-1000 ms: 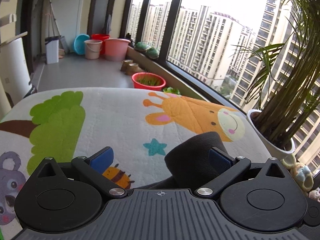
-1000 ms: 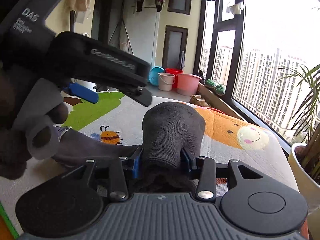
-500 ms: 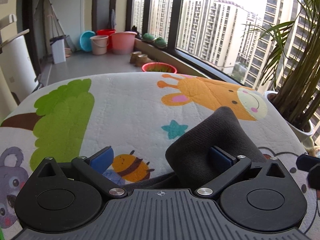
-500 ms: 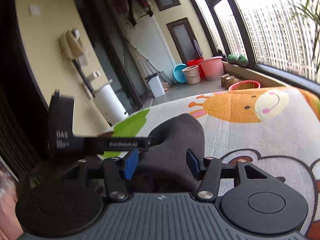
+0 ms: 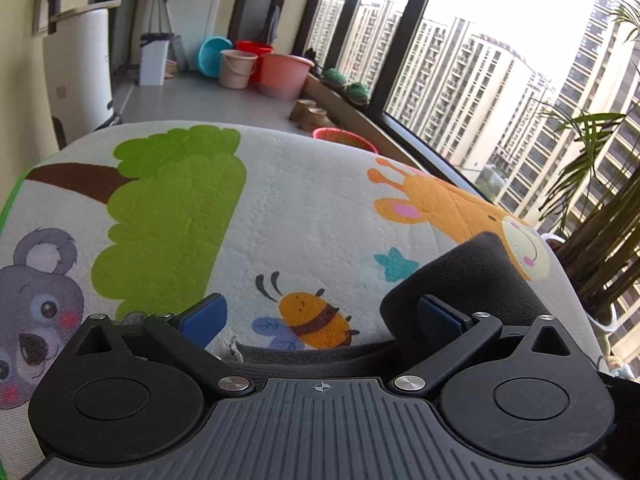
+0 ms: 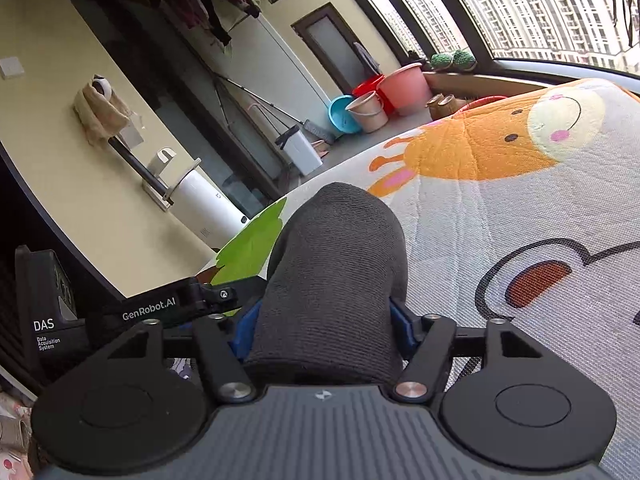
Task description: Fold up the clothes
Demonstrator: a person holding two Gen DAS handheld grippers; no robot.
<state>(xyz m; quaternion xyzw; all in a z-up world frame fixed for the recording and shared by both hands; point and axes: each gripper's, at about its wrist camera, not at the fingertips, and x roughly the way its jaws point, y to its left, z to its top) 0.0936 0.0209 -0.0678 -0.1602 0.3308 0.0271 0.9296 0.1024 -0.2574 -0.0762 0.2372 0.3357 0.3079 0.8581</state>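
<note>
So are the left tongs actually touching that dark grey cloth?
Touching, on one side only. In the left wrist view the left tongs stand wide open: the right-hand blue pad presses into the dark grey cloth, the other pad is clear of it.

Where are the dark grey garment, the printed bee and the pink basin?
dark grey garment (image 6: 332, 280): right wrist view, its bulging fold.
printed bee (image 5: 310, 316): left wrist view, striped body.
pink basin (image 5: 282, 76): left wrist view, side wall.
</note>
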